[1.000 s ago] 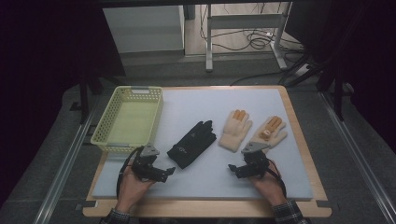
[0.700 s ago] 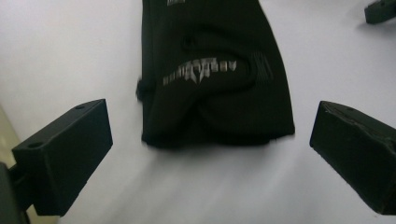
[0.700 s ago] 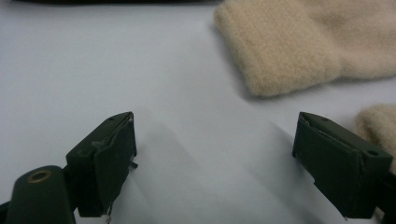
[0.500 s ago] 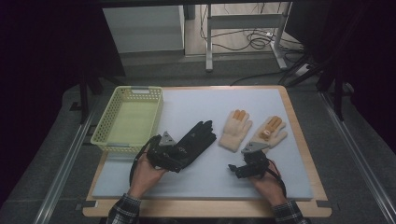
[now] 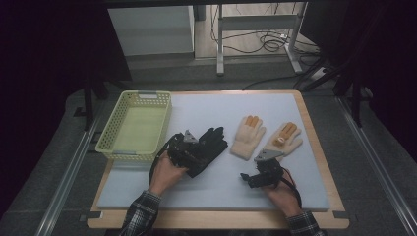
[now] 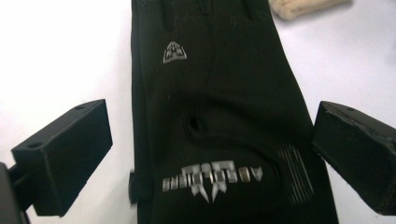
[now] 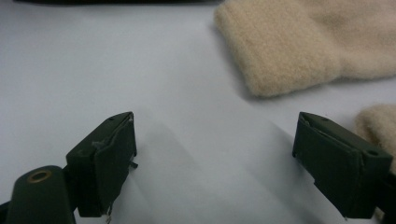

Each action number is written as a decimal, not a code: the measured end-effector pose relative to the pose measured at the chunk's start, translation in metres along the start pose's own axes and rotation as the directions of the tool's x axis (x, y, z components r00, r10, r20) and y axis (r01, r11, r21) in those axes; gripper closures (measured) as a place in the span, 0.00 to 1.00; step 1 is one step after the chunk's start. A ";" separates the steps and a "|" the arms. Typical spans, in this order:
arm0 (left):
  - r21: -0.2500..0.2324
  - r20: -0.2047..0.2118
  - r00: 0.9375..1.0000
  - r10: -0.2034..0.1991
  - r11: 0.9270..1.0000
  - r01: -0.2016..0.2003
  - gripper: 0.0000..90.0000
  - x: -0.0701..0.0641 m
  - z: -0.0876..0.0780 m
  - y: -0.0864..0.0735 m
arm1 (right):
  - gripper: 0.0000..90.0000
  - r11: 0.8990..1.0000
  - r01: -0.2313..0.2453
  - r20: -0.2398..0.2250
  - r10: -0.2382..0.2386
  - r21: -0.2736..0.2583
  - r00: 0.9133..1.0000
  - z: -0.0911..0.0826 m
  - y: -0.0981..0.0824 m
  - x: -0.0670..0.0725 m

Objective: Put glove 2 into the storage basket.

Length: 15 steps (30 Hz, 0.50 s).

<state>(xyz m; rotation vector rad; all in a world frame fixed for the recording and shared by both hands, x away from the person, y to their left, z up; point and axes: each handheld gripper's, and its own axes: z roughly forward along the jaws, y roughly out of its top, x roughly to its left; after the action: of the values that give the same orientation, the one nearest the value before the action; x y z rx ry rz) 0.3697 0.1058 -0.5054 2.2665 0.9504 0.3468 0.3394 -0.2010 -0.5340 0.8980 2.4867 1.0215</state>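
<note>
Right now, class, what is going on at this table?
A person works with a gripper in each hand. The left gripper is open over the cuff of the black glove, jaws either side, not closed on it. The right gripper is open above bare mat, near two cream gloves. The yellow basket at the left holds nothing.

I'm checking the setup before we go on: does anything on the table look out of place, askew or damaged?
Nothing stands out. The black glove lies flat between the open jaws of the left gripper, the two cream gloves lie side by side, and the yellow basket stands upright. The right gripper is open over bare mat.
</note>
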 end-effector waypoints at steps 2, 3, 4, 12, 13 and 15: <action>0.013 0.020 1.000 0.003 1.000 -0.003 0.00 -0.001 0.008 0.005 | 0.15 1.000 0.000 0.000 0.000 0.000 1.000 0.000 0.000 0.000; 0.017 0.026 1.000 0.003 1.000 -0.003 0.00 -0.002 0.010 0.007 | 0.15 1.000 0.000 0.000 0.000 0.000 1.000 0.000 0.000 0.000; 0.022 0.033 0.999 0.009 1.000 -0.010 0.00 -0.003 0.014 0.009 | 0.15 1.000 0.000 0.000 0.000 0.000 1.000 0.000 0.000 0.000; 0.100 -0.019 1.000 0.016 0.995 -0.014 0.00 -0.001 0.038 0.013 | 0.15 1.000 0.001 0.001 -0.001 0.000 1.000 0.000 0.000 0.000; 0.105 -0.009 1.000 0.007 0.995 -0.006 0.00 0.002 0.040 0.012 | 0.15 1.000 0.001 0.001 -0.001 0.000 1.000 0.000 0.000 0.000; 0.109 0.020 1.000 -0.012 0.994 0.010 0.00 0.006 0.042 0.011 | 0.15 1.000 0.000 0.000 0.000 0.000 1.000 0.000 0.000 0.000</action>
<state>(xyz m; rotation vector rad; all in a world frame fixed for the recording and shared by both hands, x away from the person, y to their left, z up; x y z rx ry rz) 0.3997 0.0847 -0.5302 2.3580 0.9928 0.2719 0.3394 -0.2011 -0.5341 0.8973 2.4863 1.0215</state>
